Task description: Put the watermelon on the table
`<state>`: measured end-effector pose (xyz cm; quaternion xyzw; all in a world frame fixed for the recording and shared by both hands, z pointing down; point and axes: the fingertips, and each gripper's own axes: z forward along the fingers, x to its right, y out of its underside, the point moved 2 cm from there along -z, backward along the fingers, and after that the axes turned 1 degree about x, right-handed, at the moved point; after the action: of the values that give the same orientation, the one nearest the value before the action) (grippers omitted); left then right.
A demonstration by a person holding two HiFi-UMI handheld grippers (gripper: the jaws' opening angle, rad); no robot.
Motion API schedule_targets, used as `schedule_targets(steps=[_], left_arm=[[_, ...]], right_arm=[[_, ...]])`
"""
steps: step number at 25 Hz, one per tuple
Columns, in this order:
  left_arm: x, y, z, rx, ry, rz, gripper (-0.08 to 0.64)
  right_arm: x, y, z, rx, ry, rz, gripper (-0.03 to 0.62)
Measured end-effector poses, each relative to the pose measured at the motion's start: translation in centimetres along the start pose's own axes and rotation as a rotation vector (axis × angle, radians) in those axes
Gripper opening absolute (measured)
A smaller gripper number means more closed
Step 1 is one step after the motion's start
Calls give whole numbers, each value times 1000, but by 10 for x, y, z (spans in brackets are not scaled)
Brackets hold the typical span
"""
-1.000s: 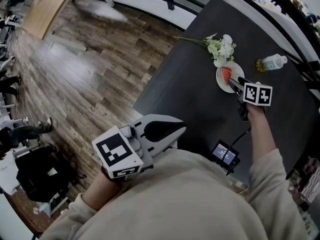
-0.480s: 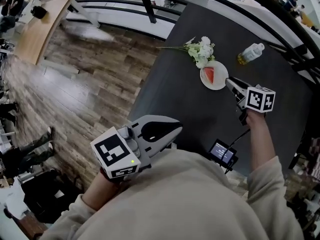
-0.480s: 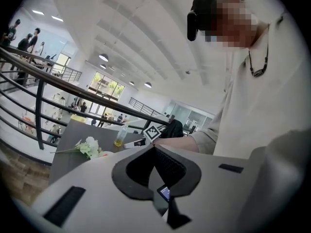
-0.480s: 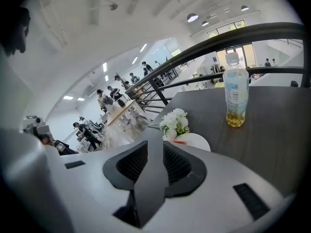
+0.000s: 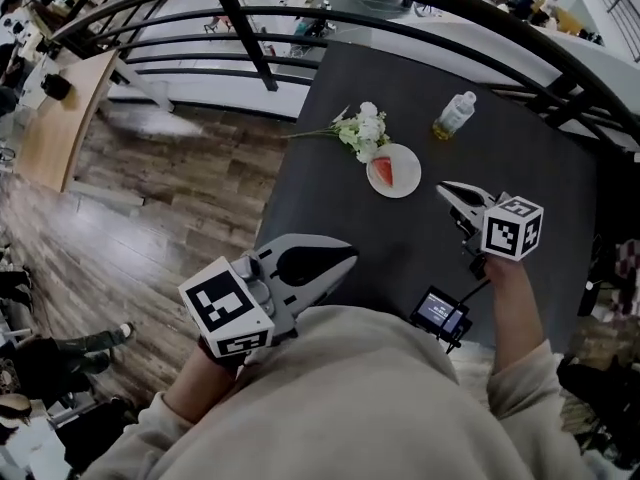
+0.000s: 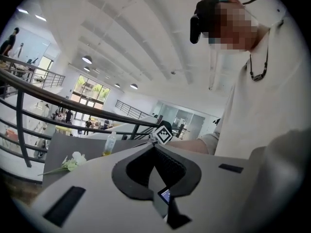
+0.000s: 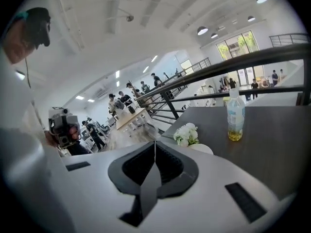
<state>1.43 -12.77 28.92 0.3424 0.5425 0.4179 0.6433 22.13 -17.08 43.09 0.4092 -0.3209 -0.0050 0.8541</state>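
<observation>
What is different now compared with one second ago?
The right claw pulled back from the plate toward the person; its jaws have just been closing and now meet, empty. The watermelon slice stayed on the plate, beside the flowers; the bottle and the shut left claw are unchanged.

surface: dark table (image 5: 520, 138) | on it: white plate (image 5: 406, 175), flower sprig (image 5: 362, 128), upright bottle (image 5: 455, 114)

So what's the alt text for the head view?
A slice of watermelon lies on a white plate on a dark table, beside white flowers and a bottle. Seen from above, a person holds the left gripper and right gripper short of the plate; the right one's fingers have just closed on nothing.
</observation>
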Motion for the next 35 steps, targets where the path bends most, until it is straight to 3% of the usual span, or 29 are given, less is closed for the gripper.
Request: schedule_targets(steps=[7, 12, 17, 25, 35], left_arm=[[4, -33, 29, 42, 133, 53, 6], [30, -58, 44, 53, 251, 101, 6], [42, -68, 46, 67, 320, 138, 6], [41, -93, 49, 120, 357, 182, 6], [48, -84, 40, 151, 339, 203, 6]], right_arm=[[-78, -33, -70, 140, -26, -140, 15], [-131, -62, -140, 303, 28, -176, 15], [-167, -69, -175, 419, 65, -182, 15], [-201, -90, -182, 521, 58, -260, 14], [-206, -91, -183, 562, 3, -239, 14]])
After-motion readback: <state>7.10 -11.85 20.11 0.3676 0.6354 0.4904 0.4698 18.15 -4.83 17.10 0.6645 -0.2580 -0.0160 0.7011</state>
